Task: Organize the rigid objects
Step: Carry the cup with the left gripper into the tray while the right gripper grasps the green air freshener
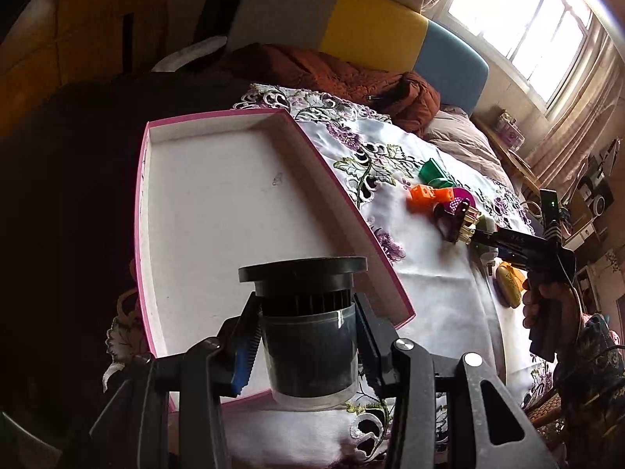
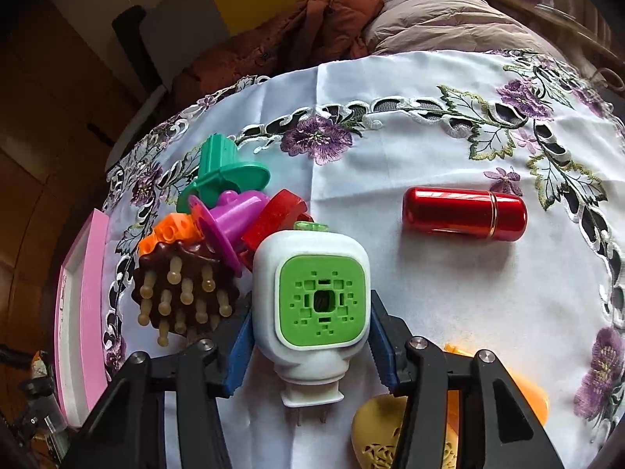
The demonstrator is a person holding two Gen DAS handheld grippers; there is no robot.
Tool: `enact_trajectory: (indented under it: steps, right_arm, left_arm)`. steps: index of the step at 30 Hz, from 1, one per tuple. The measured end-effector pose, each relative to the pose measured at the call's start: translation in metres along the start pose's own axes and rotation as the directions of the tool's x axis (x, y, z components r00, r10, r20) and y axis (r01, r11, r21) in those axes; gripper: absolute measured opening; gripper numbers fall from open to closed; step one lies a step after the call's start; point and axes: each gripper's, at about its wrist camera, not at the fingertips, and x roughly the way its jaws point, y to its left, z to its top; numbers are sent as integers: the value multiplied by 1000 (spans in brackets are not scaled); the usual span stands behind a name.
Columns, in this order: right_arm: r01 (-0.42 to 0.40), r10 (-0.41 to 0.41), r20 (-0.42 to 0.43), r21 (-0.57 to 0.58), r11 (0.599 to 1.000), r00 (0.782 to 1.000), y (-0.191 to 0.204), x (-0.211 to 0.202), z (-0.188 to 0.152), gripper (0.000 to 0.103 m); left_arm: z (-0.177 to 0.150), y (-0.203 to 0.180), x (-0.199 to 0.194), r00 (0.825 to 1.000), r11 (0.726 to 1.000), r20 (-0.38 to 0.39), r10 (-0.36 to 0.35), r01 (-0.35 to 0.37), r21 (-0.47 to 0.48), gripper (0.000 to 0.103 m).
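Observation:
My left gripper (image 1: 308, 336) is shut on a dark cylindrical jar (image 1: 308, 355) with a black lid and a clear base. The jar stands upright over the near edge of a white box with a pink rim (image 1: 336, 179); whether it rests on anything I cannot tell. In the right wrist view my right gripper (image 2: 311, 348) is shut on a white plug-in device with a green face (image 2: 312, 301), its blue pads (image 2: 240, 348) against both sides. The device lies on the embroidered cloth (image 2: 390, 164). The left wrist view shows the right gripper (image 1: 484, 236) low over the cloth, in a person's hand (image 1: 539, 301).
Left of the device is a pile: a brown pegged comb head (image 2: 183, 285), an orange brick (image 2: 172, 234), a purple cone (image 2: 234, 215), a red piece (image 2: 277, 215) and a green piece (image 2: 222, 172). A red capsule (image 2: 465, 213) lies to the right, yellow items (image 2: 527, 394) nearer.

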Motion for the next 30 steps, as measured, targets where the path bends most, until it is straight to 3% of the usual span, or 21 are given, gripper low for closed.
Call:
enact_trajectory:
  steps: [8, 18, 30]
  right_arm:
    - [49, -49, 13, -52, 997, 999, 8, 0, -1, 53]
    - [95, -94, 17, -121, 988, 995, 16, 3, -4, 53]
    - [122, -120, 22, -159, 980, 993, 22, 5, -6, 53]
  left_arm:
    - [19, 28, 2, 1000, 997, 9, 18, -17, -73, 45]
    - [85, 67, 32, 989, 984, 56, 139, -131, -121, 45]
    - [132, 99, 107, 964, 956, -42, 264, -267, -124, 45]
